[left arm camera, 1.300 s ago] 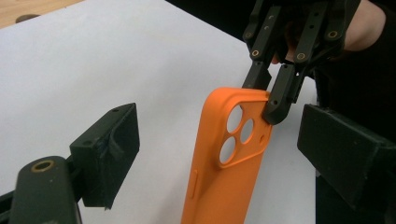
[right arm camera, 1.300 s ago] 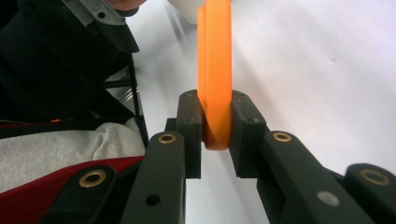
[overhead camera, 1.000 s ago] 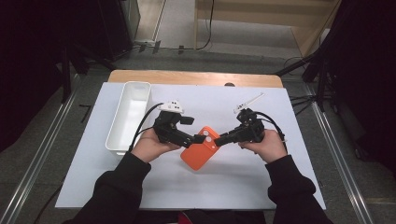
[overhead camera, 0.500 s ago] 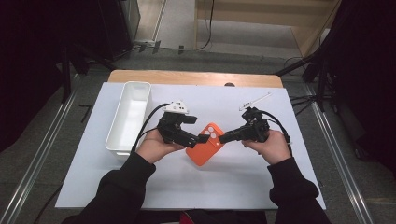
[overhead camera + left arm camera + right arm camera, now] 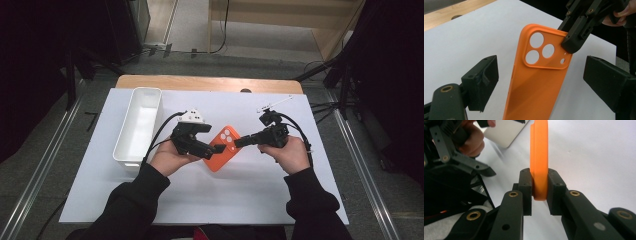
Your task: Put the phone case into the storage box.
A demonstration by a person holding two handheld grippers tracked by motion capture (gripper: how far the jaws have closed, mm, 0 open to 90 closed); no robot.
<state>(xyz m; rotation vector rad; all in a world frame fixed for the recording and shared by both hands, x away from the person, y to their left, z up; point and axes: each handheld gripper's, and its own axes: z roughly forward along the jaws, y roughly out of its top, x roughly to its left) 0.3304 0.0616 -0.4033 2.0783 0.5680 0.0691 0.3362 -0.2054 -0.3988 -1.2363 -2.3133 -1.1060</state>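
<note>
An orange phone case (image 5: pixel 226 147) with three round camera holes hangs tilted over the white sheet. My right gripper (image 5: pixel 239 141) is shut on its camera-end corner; in the right gripper view the pads (image 5: pixel 526 185) squeeze the case's edge (image 5: pixel 539 157), with the right gripper (image 5: pixel 539 187) seen from behind. My left gripper (image 5: pixel 216 149) comes in from the left. In the left gripper view the left gripper (image 5: pixel 542 75) stands open with the case (image 5: pixel 536 85) between its jaws and a gap on both sides. The right gripper's jaw tip shows at the case's top corner (image 5: pixel 571 45).
A long white tray (image 5: pixel 145 91) stands on the left of the white sheet (image 5: pixel 250 200), and shows again as the white tray (image 5: pixel 506 132) behind the left hand. A thin white object (image 5: pixel 274 103) lies beyond my right gripper. The wooden table edge (image 5: pixel 200 82) runs along the far side.
The case has shifted slightly away from the person and to the right, held by the right gripper. The left gripper has followed it a little.
</note>
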